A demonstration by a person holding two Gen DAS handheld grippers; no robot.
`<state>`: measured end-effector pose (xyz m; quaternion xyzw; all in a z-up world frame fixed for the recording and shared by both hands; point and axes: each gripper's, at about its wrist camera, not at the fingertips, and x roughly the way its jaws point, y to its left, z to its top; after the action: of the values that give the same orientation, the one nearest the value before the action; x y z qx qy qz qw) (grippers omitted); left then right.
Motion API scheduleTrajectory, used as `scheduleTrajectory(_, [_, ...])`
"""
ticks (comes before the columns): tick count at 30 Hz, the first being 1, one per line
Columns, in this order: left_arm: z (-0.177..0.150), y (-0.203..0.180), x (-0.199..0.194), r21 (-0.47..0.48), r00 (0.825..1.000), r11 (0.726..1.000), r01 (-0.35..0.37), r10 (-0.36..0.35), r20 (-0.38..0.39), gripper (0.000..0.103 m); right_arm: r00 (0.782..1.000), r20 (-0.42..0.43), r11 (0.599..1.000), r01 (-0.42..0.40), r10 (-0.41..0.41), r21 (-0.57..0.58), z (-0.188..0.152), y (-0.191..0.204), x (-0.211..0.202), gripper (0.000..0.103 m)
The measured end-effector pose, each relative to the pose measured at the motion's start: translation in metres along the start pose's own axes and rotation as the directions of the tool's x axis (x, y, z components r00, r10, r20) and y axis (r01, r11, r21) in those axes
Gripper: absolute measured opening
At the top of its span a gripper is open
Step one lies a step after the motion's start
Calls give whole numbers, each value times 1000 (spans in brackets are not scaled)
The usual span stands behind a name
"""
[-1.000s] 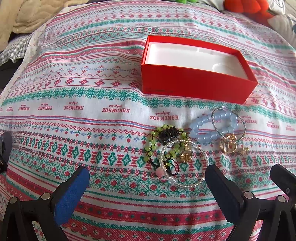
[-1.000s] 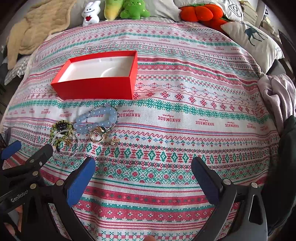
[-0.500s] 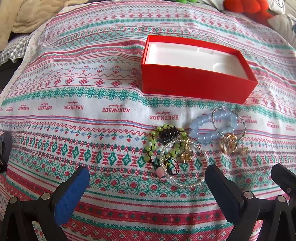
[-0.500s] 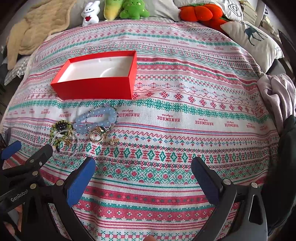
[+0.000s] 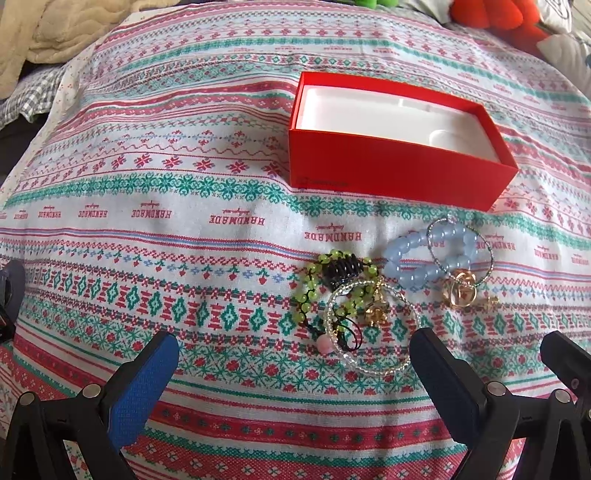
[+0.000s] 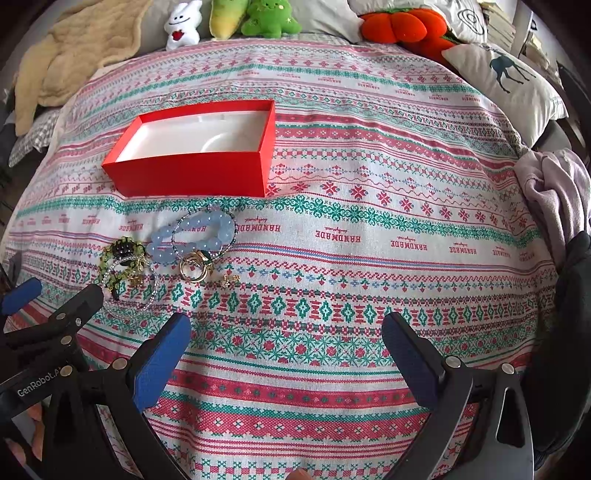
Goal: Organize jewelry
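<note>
An open red box (image 5: pixel 399 173) with a white, empty inside lies on the patterned bedspread; it also shows in the right wrist view (image 6: pixel 192 173). In front of it lies a heap of jewelry: a pale blue bead bracelet (image 5: pixel 428 254) (image 6: pixel 192 236), a green bead bracelet (image 5: pixel 314 284) with a black clip, a clear bead ring (image 5: pixel 369 325) and gold rings (image 5: pixel 461 291) (image 6: pixel 194 267). My left gripper (image 5: pixel 295 369) is open and empty just short of the heap. My right gripper (image 6: pixel 284 354) is open and empty, to the right of the heap.
Plush toys (image 6: pixel 258 18) and an orange plush (image 6: pixel 406 26) line the far edge. A beige blanket (image 6: pixel 62 55) lies far left. A deer pillow (image 6: pixel 506 81) and crumpled clothes (image 6: pixel 554 192) lie at the right.
</note>
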<state>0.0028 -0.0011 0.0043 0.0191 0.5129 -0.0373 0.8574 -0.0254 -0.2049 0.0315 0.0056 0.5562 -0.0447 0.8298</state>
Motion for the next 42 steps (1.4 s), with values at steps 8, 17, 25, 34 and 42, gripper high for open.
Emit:
scheduleTrajectory(8, [8,6,-6,10,1000,1000,-14,14,11,102,1000,20,1000,-21,21,-4,9,-2,-10,103])
scheduleTrajectory(17, [44,21,-14,-10,998,998,68,-68,-17,102,994,-14,994,-108,107,-13,40,-5,-17,103])
scheduleTrajectory(25, [23,23,11,55,980,979,198,-196,-26,100,958,39,959,-283,284,-27,49,-1,4,103])
scheduleTrajectory(34, [1,-11,6,296,961,917,268,-274,-20,93,948,23,948,-319,319,15,42,-9,21,103])
scheduleTrajectory(42, [-5,-34,28,397,965,880,262,-242,-100,91,958,-22,957,-286,287,43,41,-21,35,103])
